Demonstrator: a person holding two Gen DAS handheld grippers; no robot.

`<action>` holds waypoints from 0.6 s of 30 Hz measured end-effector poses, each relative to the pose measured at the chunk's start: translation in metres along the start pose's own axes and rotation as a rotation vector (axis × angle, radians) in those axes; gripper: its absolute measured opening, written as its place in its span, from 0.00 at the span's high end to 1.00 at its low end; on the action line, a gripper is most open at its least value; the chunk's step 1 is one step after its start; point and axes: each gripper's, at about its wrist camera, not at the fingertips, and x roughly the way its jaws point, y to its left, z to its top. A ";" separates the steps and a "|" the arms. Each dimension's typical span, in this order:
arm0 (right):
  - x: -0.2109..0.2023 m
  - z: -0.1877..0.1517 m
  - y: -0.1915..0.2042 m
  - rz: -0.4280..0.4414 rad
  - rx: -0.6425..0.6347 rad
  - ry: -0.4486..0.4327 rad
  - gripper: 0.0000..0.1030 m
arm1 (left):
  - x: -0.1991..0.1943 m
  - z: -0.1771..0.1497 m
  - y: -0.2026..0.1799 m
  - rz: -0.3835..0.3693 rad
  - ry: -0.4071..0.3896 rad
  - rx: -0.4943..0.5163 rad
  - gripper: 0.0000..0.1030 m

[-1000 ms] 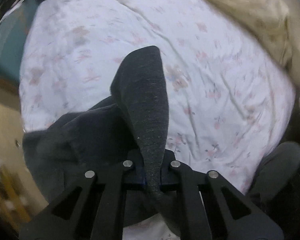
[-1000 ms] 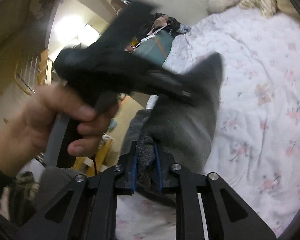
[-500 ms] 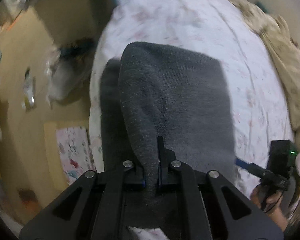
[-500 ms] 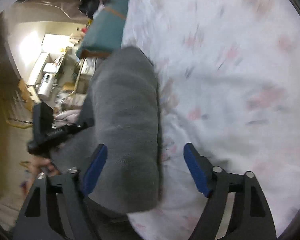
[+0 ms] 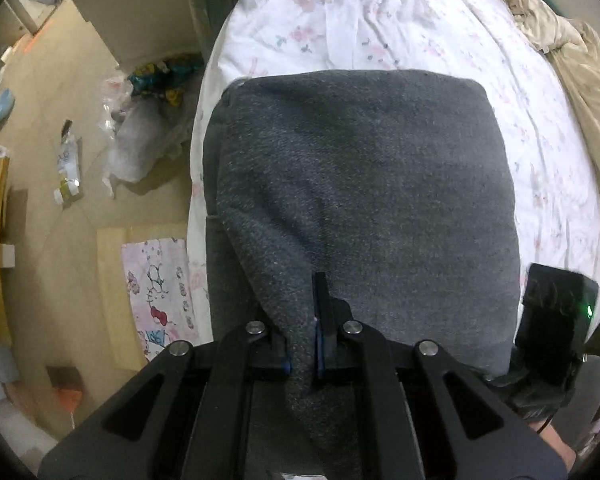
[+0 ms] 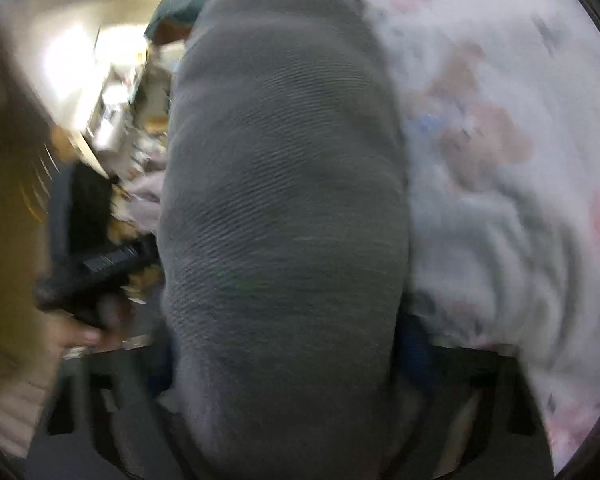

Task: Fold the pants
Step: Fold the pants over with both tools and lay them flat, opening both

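Observation:
The dark grey pants (image 5: 360, 184) lie folded into a broad rectangle on the floral bed sheet (image 5: 380, 20). My left gripper (image 5: 302, 344) is shut on the near edge of the pants. In the blurred right wrist view the grey pants (image 6: 284, 200) fill the middle and drape between the wide-apart blue pads (image 6: 410, 340) of my right gripper (image 6: 284, 360), which is open. The right gripper's body also shows in the left wrist view (image 5: 552, 320) at the pants' right edge.
The bed's left edge (image 5: 198, 160) drops to a floor with plastic bags (image 5: 140, 144) and a patterned mat (image 5: 156, 280). A beige blanket (image 5: 572, 60) is bunched at the far right of the bed.
The pants came down from hanging in the air onto the bed as a flat fold. My right gripper opened and let go of the fabric. My left gripper kept its hold.

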 end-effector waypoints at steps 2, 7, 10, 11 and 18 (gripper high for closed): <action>-0.011 -0.002 -0.002 0.034 0.019 -0.038 0.51 | -0.005 0.000 0.001 -0.053 -0.010 -0.024 0.94; -0.044 0.006 0.023 0.029 -0.103 -0.034 0.57 | -0.020 -0.004 -0.023 -0.081 -0.065 0.044 0.94; -0.083 0.016 0.027 -0.018 -0.118 -0.043 0.57 | -0.024 0.003 -0.054 -0.168 -0.087 0.074 0.94; -0.099 0.020 0.025 -0.037 -0.116 -0.053 0.57 | -0.024 0.005 -0.066 -0.185 -0.090 0.081 0.94; -0.253 0.034 -0.027 -0.212 -0.035 -0.106 0.57 | -0.003 0.020 -0.218 -0.318 -0.086 0.219 0.94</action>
